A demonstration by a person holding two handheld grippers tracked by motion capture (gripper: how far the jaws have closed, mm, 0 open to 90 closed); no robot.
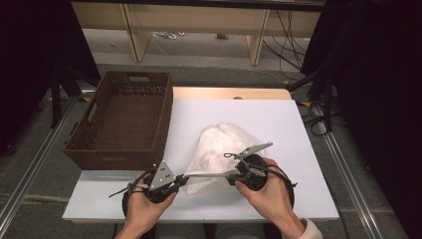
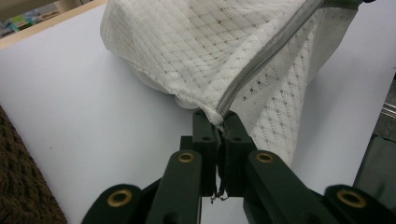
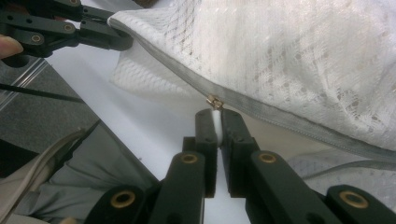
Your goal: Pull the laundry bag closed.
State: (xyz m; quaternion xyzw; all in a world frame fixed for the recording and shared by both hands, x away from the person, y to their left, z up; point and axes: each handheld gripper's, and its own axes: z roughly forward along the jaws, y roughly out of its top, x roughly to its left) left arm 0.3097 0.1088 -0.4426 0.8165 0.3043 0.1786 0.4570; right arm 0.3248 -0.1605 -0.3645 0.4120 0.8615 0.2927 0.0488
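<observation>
Mesh laundry bag (image 1: 219, 149) lies mid-counter (image 1: 278, 124), clear white surface beyond it and to its right. Left hand-held gripper (image 2: 220, 125) is clamped on the bag's zipper end; right hand-held gripper (image 3: 215, 115) is clamped on the zipper pull (image 3: 214, 102). Wicker basket (image 1: 124, 119) overhangs the counter's left edge, its contents not discernible.

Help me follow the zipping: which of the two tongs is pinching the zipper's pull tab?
The right tongs: they clamp the white pull tab below the metal slider. The left tongs grip the mesh bag at the zipper's end.
</observation>
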